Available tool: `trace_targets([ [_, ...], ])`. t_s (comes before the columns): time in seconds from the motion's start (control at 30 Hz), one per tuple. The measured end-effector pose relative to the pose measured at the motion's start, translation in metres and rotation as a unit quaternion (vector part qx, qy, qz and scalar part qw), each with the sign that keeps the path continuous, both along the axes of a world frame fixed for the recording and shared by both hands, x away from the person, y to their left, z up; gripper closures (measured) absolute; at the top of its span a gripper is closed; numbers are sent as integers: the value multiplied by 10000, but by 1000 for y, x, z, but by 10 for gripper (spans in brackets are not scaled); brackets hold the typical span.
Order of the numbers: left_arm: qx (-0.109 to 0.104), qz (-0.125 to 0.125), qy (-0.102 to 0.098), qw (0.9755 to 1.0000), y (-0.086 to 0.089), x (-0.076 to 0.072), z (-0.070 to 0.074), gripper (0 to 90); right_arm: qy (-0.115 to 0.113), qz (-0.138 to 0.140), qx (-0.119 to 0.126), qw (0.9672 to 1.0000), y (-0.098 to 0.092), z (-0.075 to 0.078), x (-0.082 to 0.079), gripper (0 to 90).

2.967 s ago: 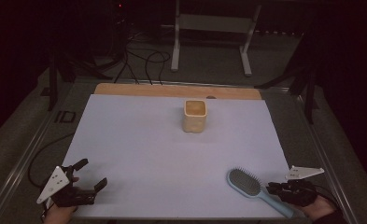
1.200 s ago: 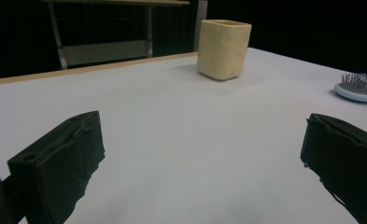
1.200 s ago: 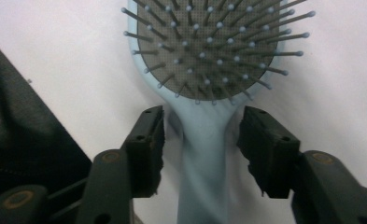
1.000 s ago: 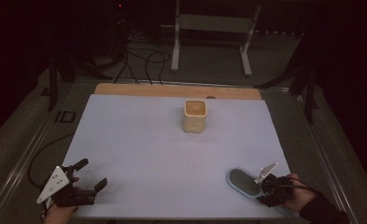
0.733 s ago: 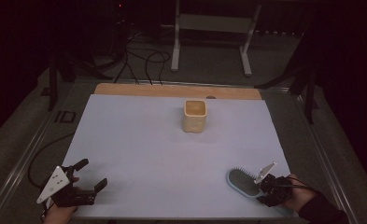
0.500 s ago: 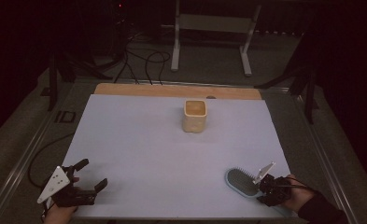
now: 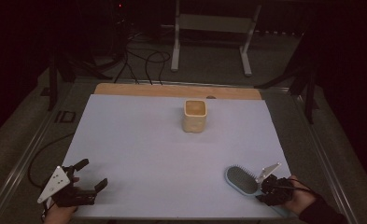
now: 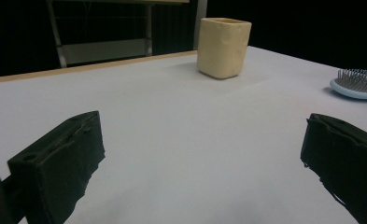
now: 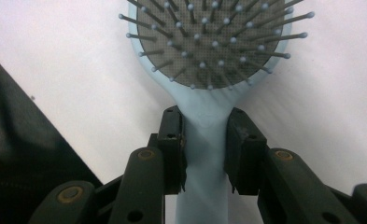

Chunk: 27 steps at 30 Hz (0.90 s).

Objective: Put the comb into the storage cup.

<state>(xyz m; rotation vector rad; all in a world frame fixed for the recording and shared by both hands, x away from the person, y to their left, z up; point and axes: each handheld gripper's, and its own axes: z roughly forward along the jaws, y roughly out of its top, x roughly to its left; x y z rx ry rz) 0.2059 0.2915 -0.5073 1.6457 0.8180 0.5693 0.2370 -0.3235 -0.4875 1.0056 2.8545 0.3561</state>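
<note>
Now the light-blue hairbrush [image 7: 241, 180] lies bristles-up at the near right of the white table [image 7: 144, 140], the right gripper [image 9: 204, 140] just closing, pads apparently touching its handle. Far centre stands a cream cup [image 7: 194, 115]. Near left, the left gripper [image 7: 91, 175] rests wide, holding nothing.
</note>
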Motion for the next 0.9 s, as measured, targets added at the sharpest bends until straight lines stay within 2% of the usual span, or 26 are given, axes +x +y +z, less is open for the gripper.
trace_targets([
  [0.1,0,5,0,10000,0,0,0,0,-85,-85,276,9995,-2,2,0,702],
  [0.27,-2,7,3,10000,0,0,0,0,-313,-68,478,9983,0,8,3,703],
  [0.3,-3,4,2,10000,0,0,0,0,-283,-71,512,9983,1,10,4,702],
  [0.33,-5,3,0,10000,0,0,0,0,-413,-59,539,9977,2,11,4,702],
  [0.37,-4,5,-1,10000,0,0,0,0,-416,-73,592,9973,3,13,5,702],
  [0.4,-13,3,-1,10000,0,0,0,0,-467,5,607,9971,4,14,5,702],
  [0.43,-14,4,-4,10000,0,0,0,0,-560,-42,664,9962,6,16,6,702],
  [0.47,-13,2,-1,10000,0,0,0,0,-544,-32,741,9958,7,18,7,702],
  [0.53,-7,-1,-4,10000,0,0,0,0,-676,-60,857,9940,10,20,9,703],
  [0.57,-9,-2,-2,10000,0,0,0,0,-735,11,880,9934,11,22,9,702],
  [0.73,-27,6,-3,10000,0,0,0,0,-1032,-26,1266,9866,20,29,15,702],
  [0.87,-30,3,-3,10000,0,0,0,0,-1316,-74,1546,9791,27,34,19,703],
  [0.9,-27,6,-1,10000,1,0,0,0,-1284,-74,1645,9780,29,35,21,703],
])
